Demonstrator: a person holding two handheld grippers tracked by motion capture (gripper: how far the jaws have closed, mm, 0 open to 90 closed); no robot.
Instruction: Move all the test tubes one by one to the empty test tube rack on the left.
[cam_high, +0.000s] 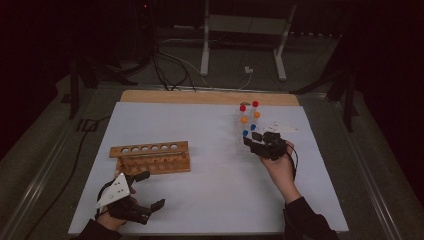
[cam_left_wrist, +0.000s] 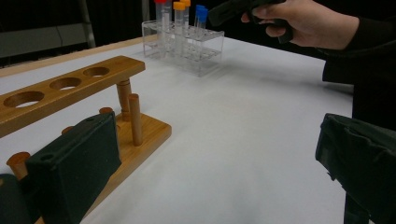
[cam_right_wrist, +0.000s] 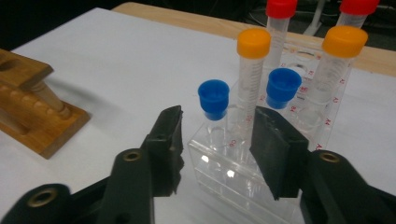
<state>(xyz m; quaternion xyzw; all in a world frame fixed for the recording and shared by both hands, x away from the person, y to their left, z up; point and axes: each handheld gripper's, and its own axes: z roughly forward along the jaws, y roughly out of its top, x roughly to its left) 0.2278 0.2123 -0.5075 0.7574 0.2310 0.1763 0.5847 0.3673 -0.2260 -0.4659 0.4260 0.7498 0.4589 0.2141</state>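
A clear plastic rack at the table's right holds capped tubes: two blue, two orange, two red. My right gripper is open at the rack's near end. Its jaws stand either side of the nearest blue-capped tube without touching it. The second blue-capped tube stands just beyond the right jaw. An empty wooden rack with round holes lies at the left. My left gripper is open and empty in front of it, near the table's front edge.
A white sheet covers the table, with a wooden strip along the far edge. The orange-capped tubes and red-capped tubes stand behind the blue ones. A paper card lies right of the clear rack. Cables and stand legs are on the floor beyond.
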